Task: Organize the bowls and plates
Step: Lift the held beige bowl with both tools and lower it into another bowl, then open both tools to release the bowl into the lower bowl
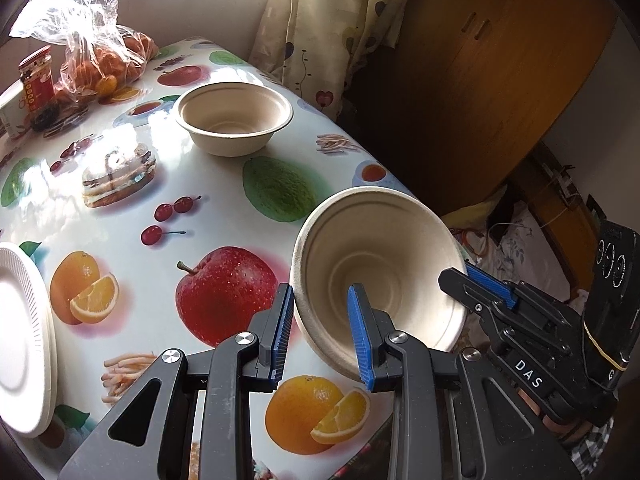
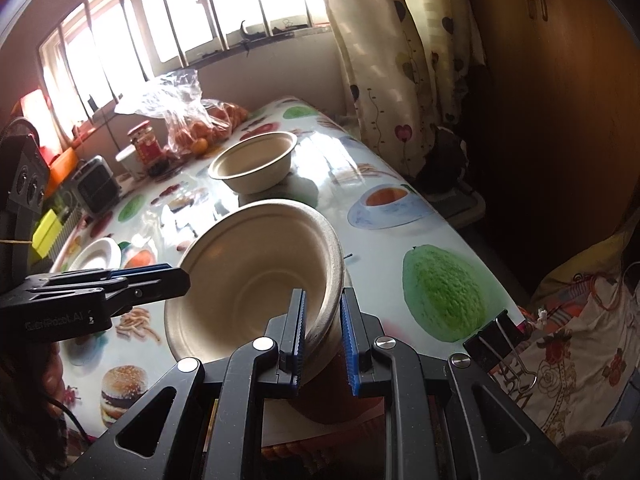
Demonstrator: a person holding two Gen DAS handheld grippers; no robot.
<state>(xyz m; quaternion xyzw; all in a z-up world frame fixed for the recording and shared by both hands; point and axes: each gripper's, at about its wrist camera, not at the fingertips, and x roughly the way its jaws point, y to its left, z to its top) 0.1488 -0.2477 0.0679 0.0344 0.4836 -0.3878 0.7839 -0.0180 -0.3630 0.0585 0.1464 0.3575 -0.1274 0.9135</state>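
Observation:
A beige paper bowl [image 1: 380, 264] [image 2: 256, 276] hangs tilted over the near right corner of the fruit-print table [image 1: 132, 148], held from two sides. My left gripper [image 1: 322, 336] is shut on its near wall, one pad outside and one inside. My right gripper [image 2: 324, 336] is shut on the opposite rim. Each shows in the other's view: the right gripper [image 1: 466, 274] at the bowl's right rim, the left gripper [image 2: 176, 276] at its left rim. A second beige bowl [image 1: 234, 118] [image 2: 254, 162] stands upright farther back. White paper plates [image 1: 20, 332] [image 2: 98, 256] lie stacked at the left.
A plastic bag of oranges [image 1: 100, 60], a red jar [image 1: 38, 80] and a small black box [image 2: 96, 184] crowd the table's far left end. A curtain [image 1: 320, 20] and a wooden wardrobe [image 1: 500, 80] stand to the right, past the table edge.

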